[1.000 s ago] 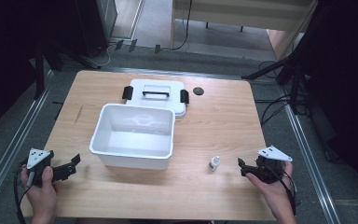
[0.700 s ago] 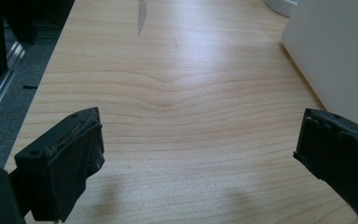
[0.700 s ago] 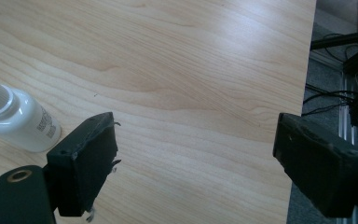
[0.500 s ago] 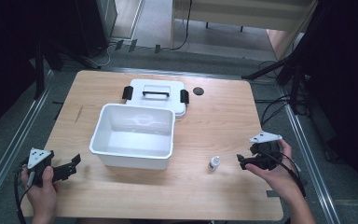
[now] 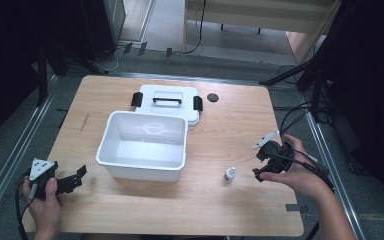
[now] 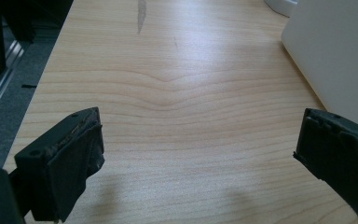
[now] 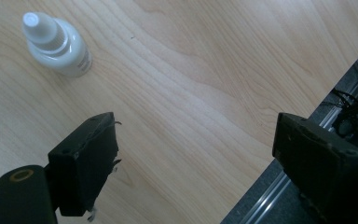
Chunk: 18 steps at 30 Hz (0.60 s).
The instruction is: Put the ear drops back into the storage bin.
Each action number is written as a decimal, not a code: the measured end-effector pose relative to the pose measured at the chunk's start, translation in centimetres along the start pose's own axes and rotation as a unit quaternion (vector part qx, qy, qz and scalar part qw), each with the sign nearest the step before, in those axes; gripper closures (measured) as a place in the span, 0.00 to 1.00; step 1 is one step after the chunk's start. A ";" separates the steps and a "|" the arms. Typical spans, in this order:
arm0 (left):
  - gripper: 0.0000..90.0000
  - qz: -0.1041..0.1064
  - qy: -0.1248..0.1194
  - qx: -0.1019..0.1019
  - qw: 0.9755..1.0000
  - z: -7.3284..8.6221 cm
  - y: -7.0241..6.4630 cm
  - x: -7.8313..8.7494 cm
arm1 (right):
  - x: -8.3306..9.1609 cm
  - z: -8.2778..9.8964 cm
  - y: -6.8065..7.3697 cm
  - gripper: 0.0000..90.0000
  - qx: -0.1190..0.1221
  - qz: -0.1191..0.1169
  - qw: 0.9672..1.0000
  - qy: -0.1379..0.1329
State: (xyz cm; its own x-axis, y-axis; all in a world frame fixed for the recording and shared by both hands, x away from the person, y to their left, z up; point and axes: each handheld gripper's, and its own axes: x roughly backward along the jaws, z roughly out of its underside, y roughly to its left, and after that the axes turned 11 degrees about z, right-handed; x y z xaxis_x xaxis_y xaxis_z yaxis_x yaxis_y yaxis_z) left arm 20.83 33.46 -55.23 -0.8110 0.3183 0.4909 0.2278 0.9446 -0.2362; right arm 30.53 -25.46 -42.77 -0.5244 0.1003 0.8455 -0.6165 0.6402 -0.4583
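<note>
A small white dropper bottle (image 5: 230,174) stands upright on the wooden table (image 5: 230,120), right of the open white box (image 5: 142,145). In the right gripper view the bottle (image 7: 56,44) sits at the upper left, beyond the left jaw and outside the gap. My right gripper (image 5: 258,164) is open, rolled onto its side and hovering just right of the bottle; nothing lies between its jaws (image 7: 196,158). My left gripper (image 5: 76,180) is open and empty near the table's front left corner. In its own view (image 6: 196,158) the box's white wall (image 6: 335,51) stands to the right.
The box's white lid (image 5: 167,102), with a black handle and clips, lies flat behind the box. A small black disc (image 5: 212,97) rests right of the lid. The table's right edge and a metal rail (image 7: 279,191) run close by the right gripper.
The right gripper has lifted, moved away from the front edge and rolled onto its side next to the bottle. The left gripper has stayed put.
</note>
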 end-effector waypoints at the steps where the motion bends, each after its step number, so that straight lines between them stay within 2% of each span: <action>1: 0.02 0.000 0.000 0.000 1.000 0.0 0.0 0.0 | 0.0 -0.3 0.1 0.15 0.008 -0.003 1.000 0.007; 8: 0.02 0.000 0.000 0.000 1.000 0.0 0.0 0.0 | 0.5 -2.3 0.7 0.19 0.044 -0.008 0.999 0.027; 14: 0.02 0.001 0.000 0.002 1.000 0.0 0.0 0.0 | 1.1 -3.6 1.4 0.19 0.081 -0.016 0.996 0.043; 18: 0.02 0.002 0.001 0.001 1.000 0.0 0.0 0.0 | 1.6 -4.4 1.8 0.21 0.093 -0.017 0.995 0.040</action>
State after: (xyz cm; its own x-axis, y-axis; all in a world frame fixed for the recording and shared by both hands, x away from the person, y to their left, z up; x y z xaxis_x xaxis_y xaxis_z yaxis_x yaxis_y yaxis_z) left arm 20.86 33.48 -55.24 -0.8093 0.3215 0.4917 0.2289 0.9434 -0.2402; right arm 31.18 -20.82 -41.00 -0.4581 0.1453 0.8769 -0.7345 0.4938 -0.4655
